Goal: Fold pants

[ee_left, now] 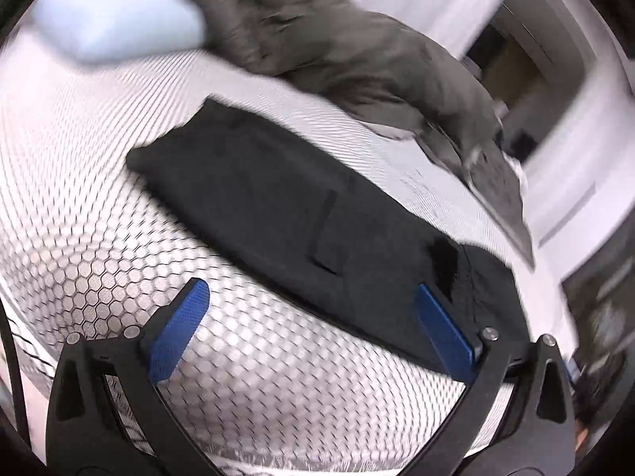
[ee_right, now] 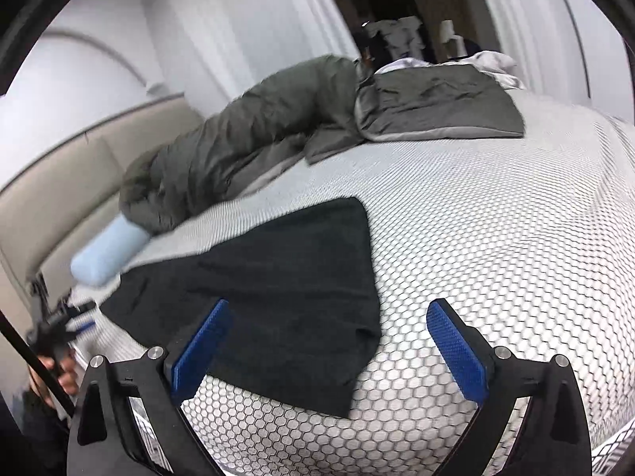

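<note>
Black pants (ee_left: 285, 214) lie flat in a long folded strip on the honeycomb-patterned bed (ee_left: 119, 238). My left gripper (ee_left: 313, 293) is open and empty, just above the bed at the strip's near long edge; its right finger (ee_left: 444, 329) overlaps the dark cloth. In the right wrist view the pants (ee_right: 285, 273) lie ahead and left. My right gripper (ee_right: 329, 317) is open and empty above the strip's near end, its left finger (ee_right: 202, 349) over the cloth and its right finger (ee_right: 456, 353) over bare mattress. The left gripper (ee_right: 63, 329) shows in a hand at far left.
A grey-green duvet (ee_right: 246, 135) is bunched along the far side of the bed, with a folded part (ee_right: 436, 99) at the right. A pale blue pillow (ee_right: 107, 254) lies by the beige headboard (ee_right: 59, 190). White bedding (ee_right: 492, 63) and a doorway (ee_right: 397, 12) are beyond.
</note>
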